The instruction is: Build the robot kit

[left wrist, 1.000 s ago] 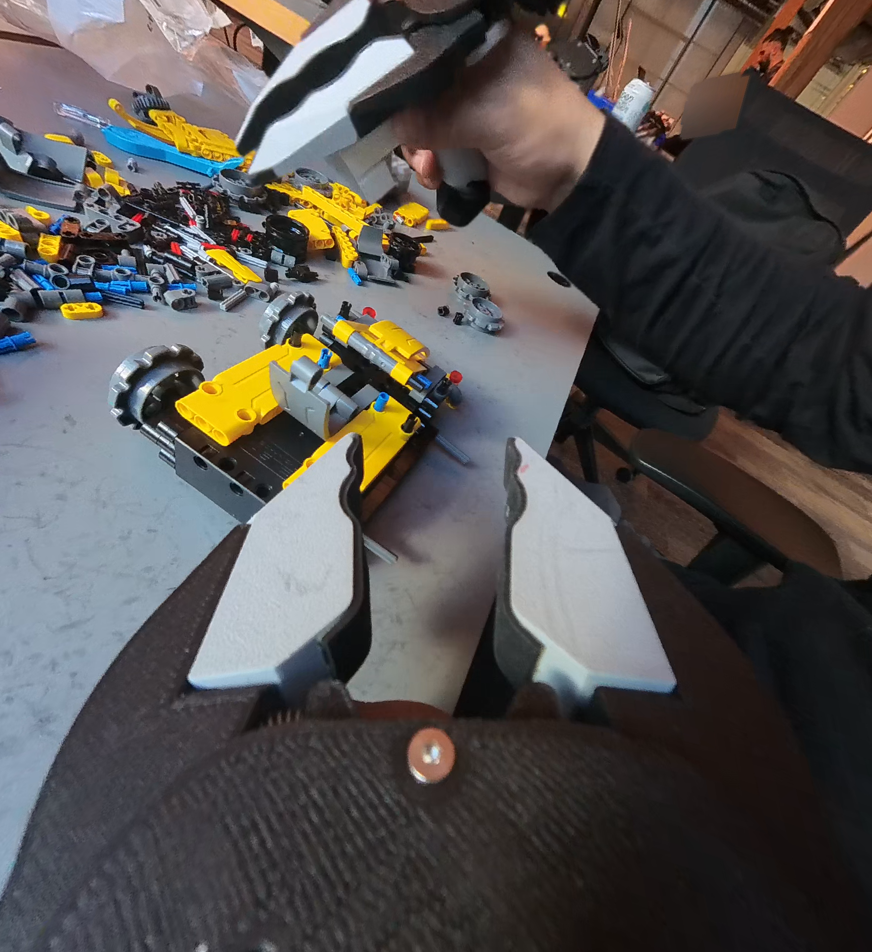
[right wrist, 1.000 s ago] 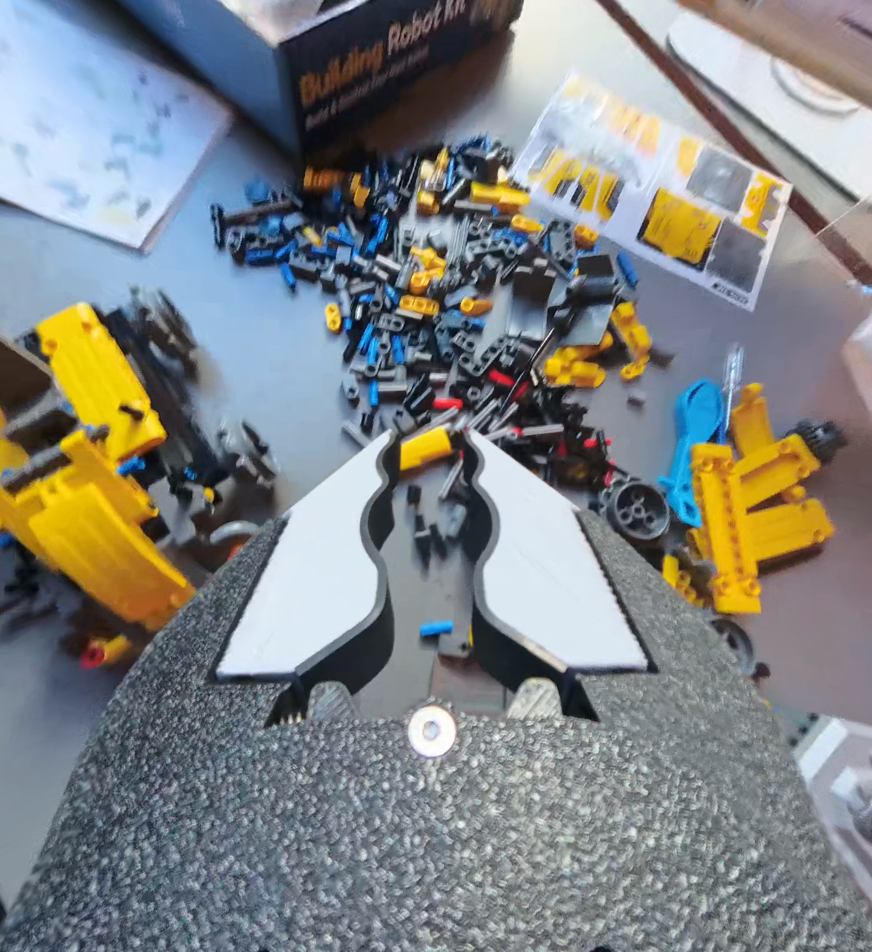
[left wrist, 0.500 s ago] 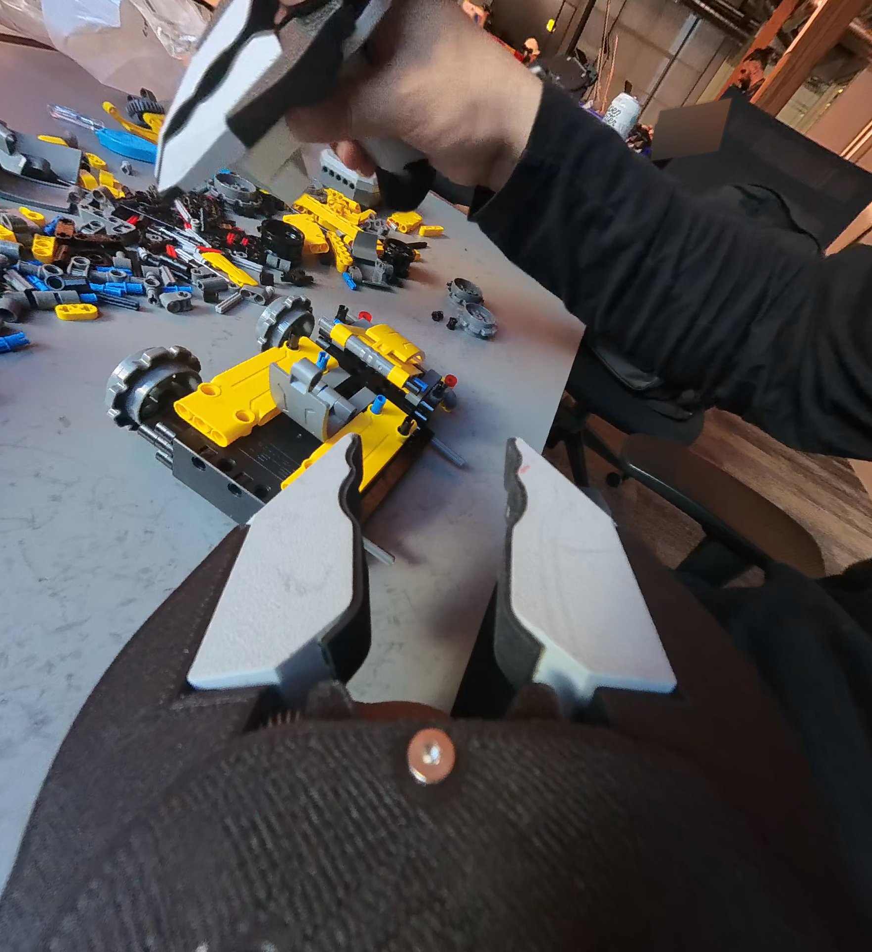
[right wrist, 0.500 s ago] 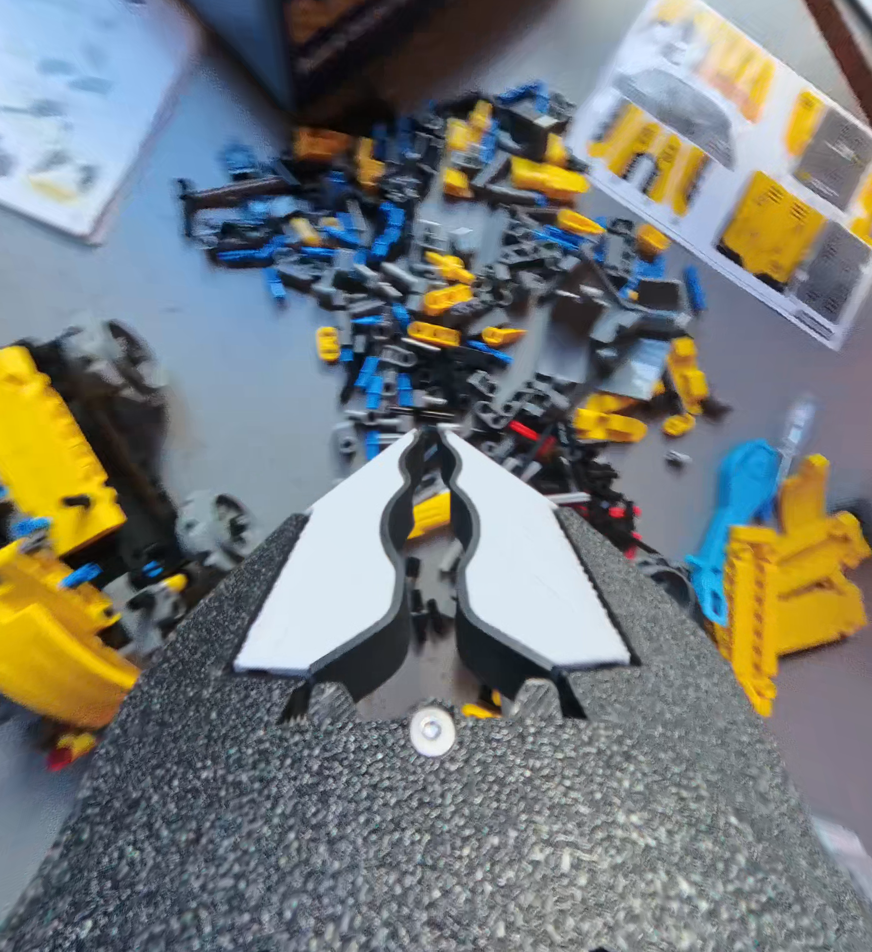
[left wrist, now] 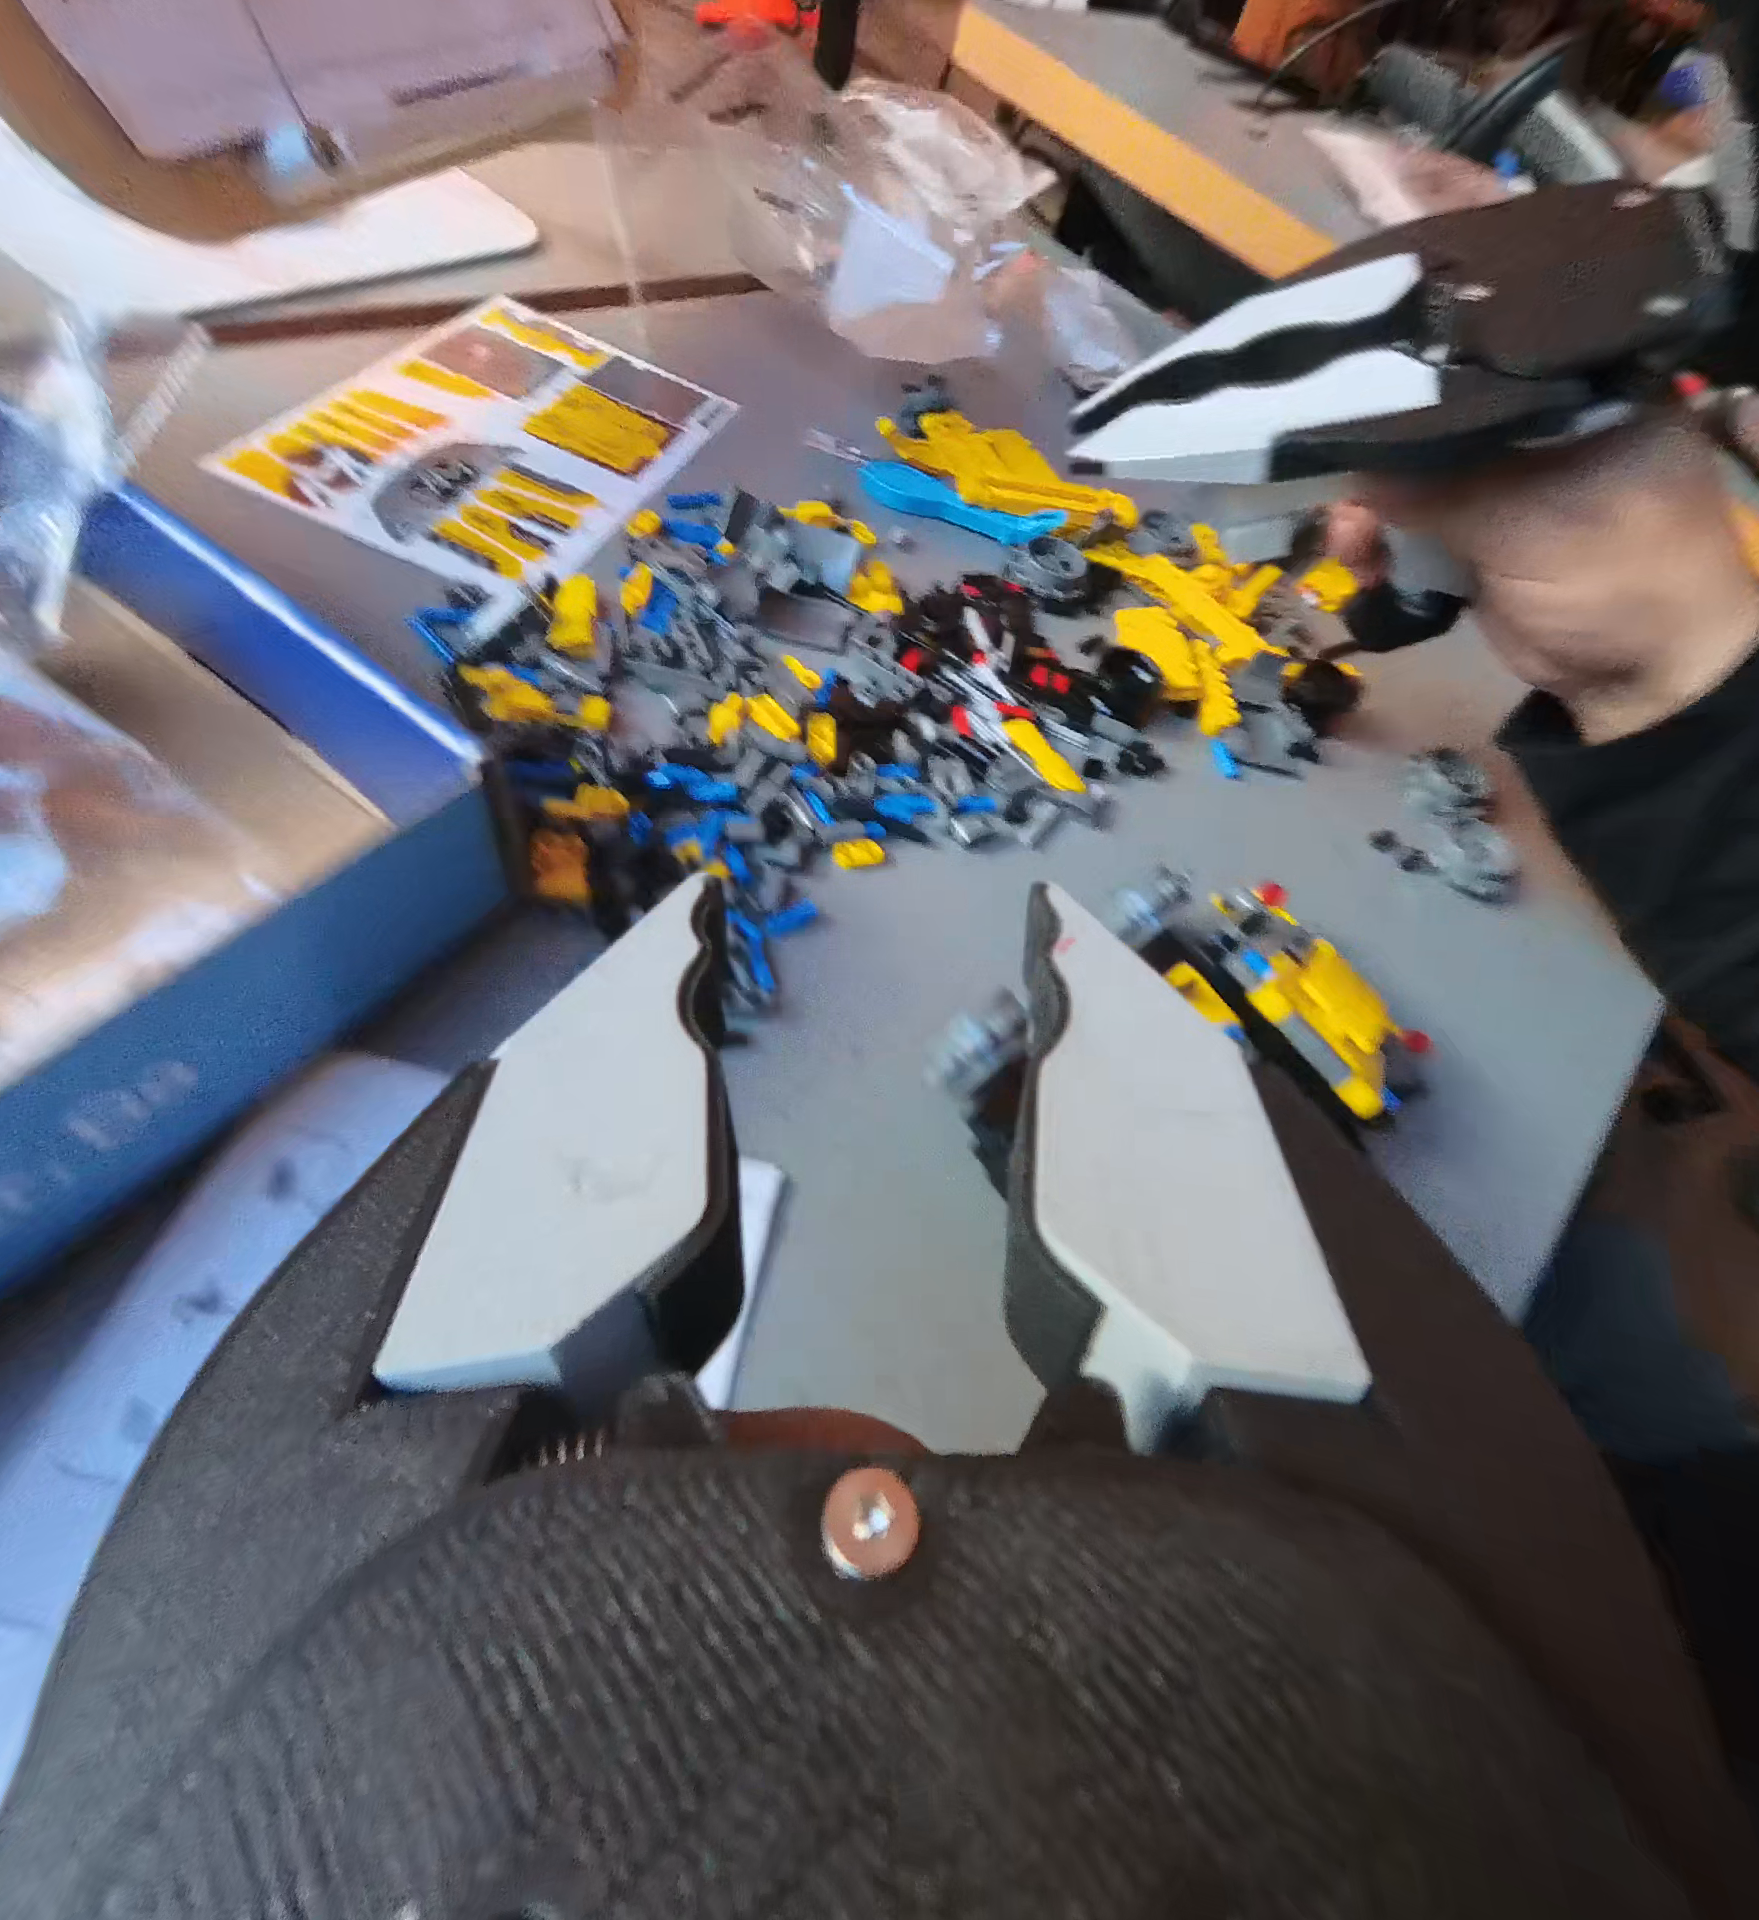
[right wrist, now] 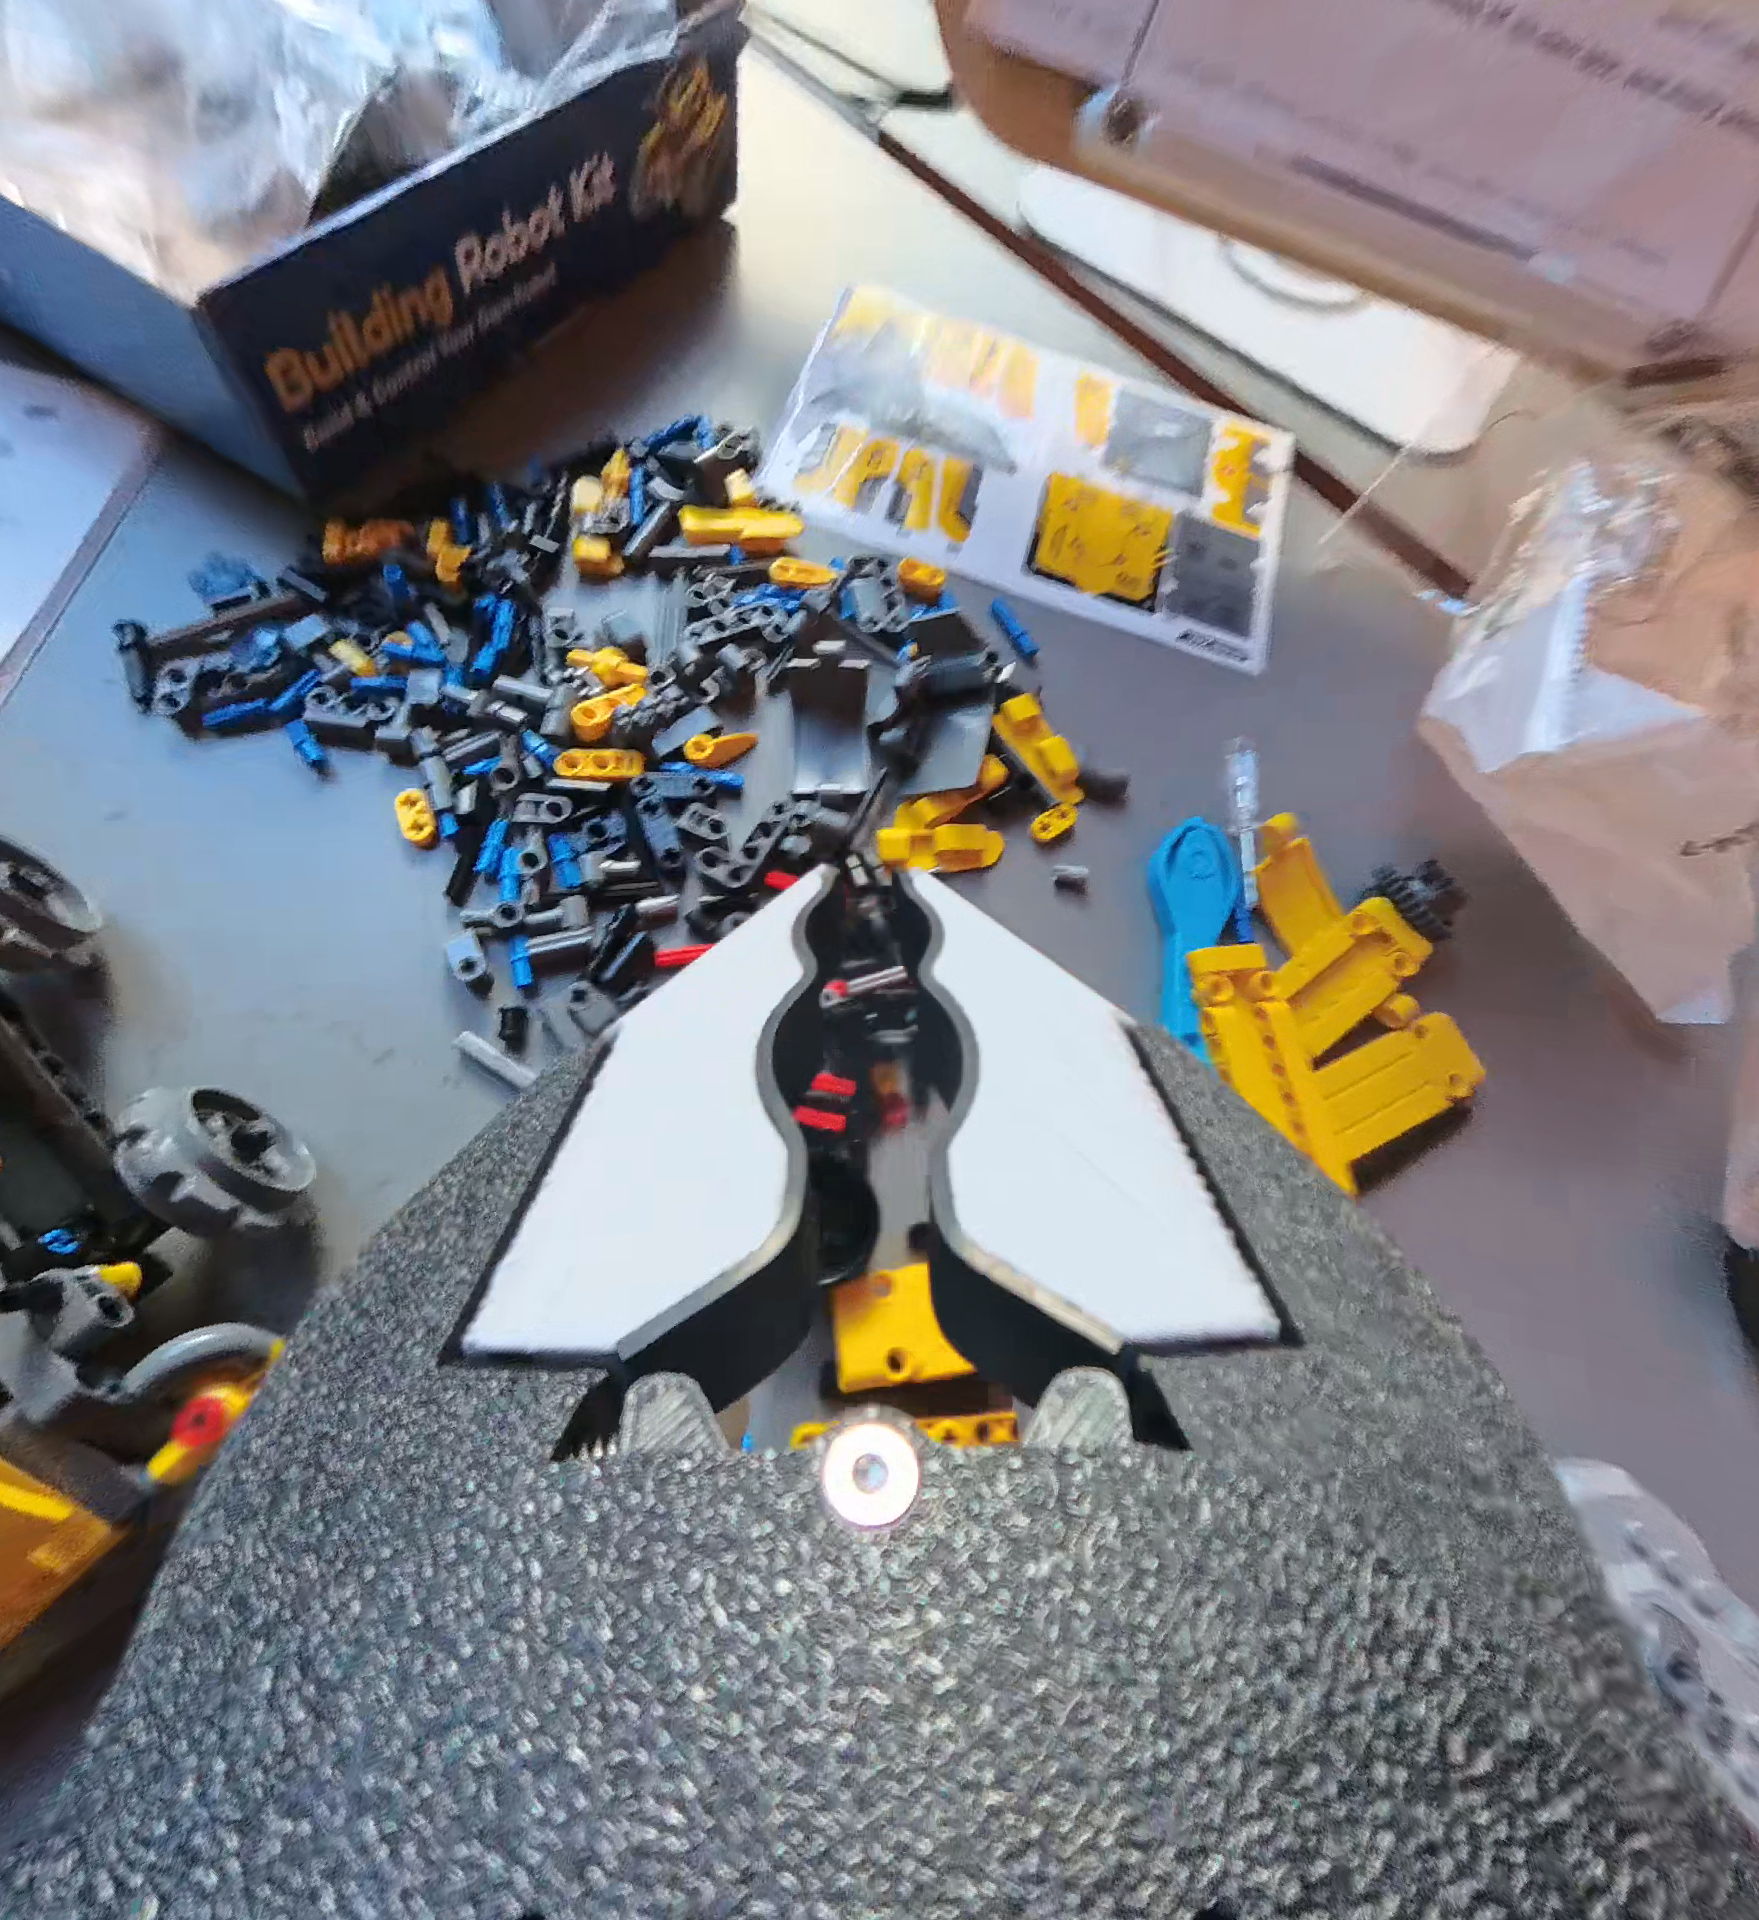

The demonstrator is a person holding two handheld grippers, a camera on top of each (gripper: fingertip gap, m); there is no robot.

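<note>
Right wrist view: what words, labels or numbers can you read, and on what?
I don't copy out writing; these things bear it:
blue box: large yellow lettering on its side, legible.
picture sheet: small corner print, too blurred.
booklet: too blurred.
cardboard box: print too blurred.

A grey table (left wrist: pixel 1540 997) stands in bright light, with a yellow-edged bench (left wrist: pixel 1114 145) behind it.
</note>
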